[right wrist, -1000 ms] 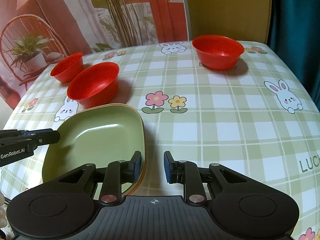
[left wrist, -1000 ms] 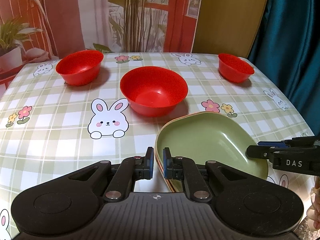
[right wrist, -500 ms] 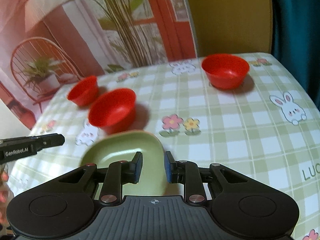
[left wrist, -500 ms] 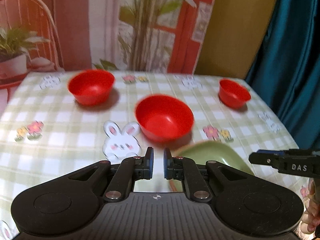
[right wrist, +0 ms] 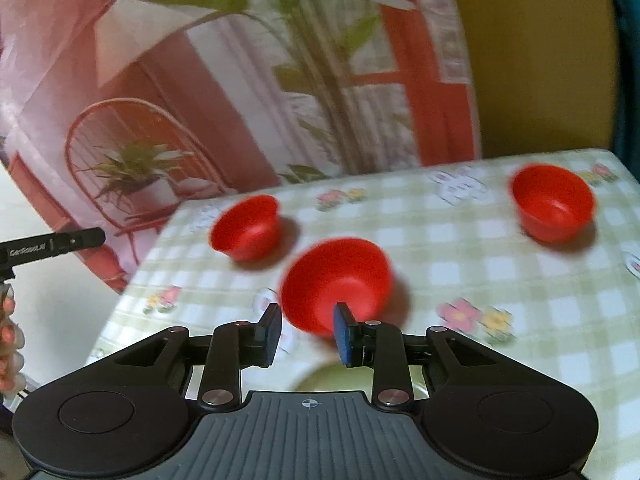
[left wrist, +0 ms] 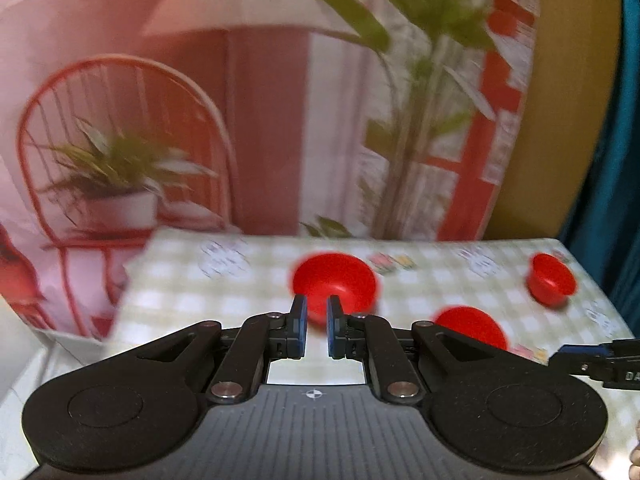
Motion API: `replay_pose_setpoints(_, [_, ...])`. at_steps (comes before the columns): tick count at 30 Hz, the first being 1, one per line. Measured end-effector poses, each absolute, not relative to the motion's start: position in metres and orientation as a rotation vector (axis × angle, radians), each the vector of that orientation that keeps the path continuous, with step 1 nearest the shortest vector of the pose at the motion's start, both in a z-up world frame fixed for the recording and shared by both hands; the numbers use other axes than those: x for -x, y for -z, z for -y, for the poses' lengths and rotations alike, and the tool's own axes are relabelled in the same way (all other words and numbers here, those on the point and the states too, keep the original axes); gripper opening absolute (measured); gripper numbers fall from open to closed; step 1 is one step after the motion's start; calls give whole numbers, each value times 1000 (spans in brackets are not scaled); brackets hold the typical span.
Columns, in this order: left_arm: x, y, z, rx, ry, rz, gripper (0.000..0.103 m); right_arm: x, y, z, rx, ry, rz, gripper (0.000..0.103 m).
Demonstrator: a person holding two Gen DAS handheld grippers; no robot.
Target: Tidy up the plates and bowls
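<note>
The left claw (left wrist: 317,328) was clenched on nothing; the right claw (right wrist: 307,335), jaws just widening, was released. Under it lay a green plate's rim (right wrist: 320,378). Beyond, three glossy red plastic bowls (right wrist: 336,284) sat empty on the checked table (right wrist: 500,280).

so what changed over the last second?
Both tongs, left and right, let go of the green plate's rim and lifted away; only a sliver of it shows under the right tongs now. Right jaws have just been opening, nothing between them; left shut, empty. Three red bowls unmoved on the tablecloth.
</note>
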State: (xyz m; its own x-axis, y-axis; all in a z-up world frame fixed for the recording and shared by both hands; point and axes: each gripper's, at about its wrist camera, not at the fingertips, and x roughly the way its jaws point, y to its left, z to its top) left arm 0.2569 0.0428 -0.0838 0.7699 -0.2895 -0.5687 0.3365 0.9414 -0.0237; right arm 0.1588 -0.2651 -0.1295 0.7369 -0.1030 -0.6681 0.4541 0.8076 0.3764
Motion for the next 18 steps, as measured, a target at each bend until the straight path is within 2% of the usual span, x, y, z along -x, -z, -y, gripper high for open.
replay_pose_setpoints(8, [-299,90,-71,-76,323,-595,11,-253,131,264,-485,258,-663,29])
replay_pose_setpoints(18, [-370,158,-55,-20,426,-689,12,-347,175,290,-522,304,-765,30])
